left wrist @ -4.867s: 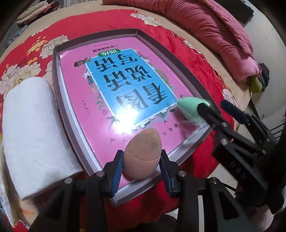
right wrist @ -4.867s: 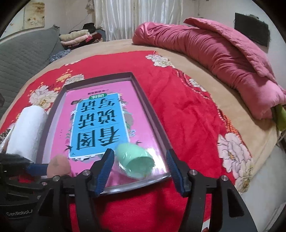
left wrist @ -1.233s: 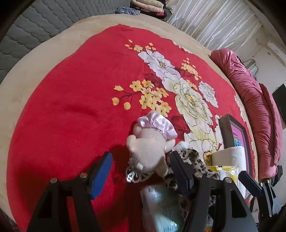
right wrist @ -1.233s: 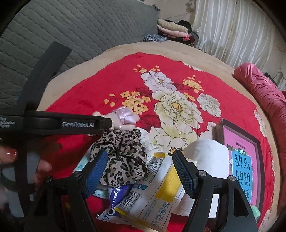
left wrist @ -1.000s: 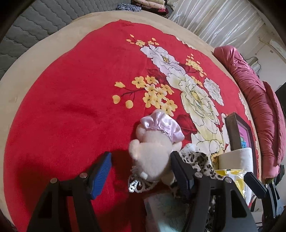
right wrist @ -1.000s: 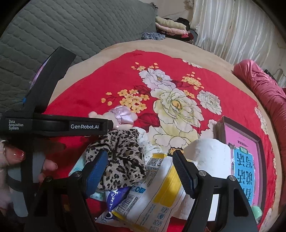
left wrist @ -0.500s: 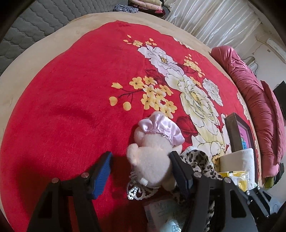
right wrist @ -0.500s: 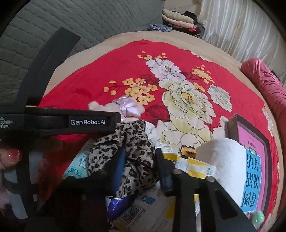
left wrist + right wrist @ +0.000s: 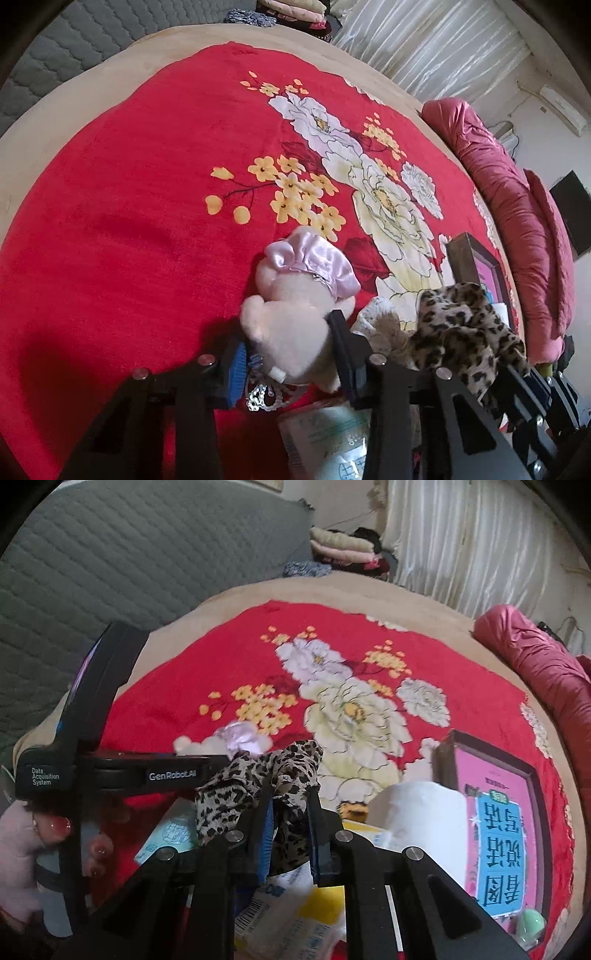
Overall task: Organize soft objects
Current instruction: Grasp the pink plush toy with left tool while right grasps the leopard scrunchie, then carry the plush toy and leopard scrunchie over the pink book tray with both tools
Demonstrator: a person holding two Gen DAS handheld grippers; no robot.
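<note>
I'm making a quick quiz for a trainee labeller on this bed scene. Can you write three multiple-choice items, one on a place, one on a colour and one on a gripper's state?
1. Where does the plush toy sit?
A. between the left gripper's fingers
B. on the pink book
C. on the folded clothes by the curtain

2. What colour is the toy's cap?
A. green
B. pale lilac
C. black

3. What state is the right gripper in?
A. wide open over the blanket
B. shut on the leopard-print cloth
C. shut on the white roll

Answers:
1 A: the toy's body fills the gap between the two left fingers.
2 B: the shiny cap on its head is pale lilac.
3 B: the spotted fabric is pinched between the two close-set right fingers.
</note>
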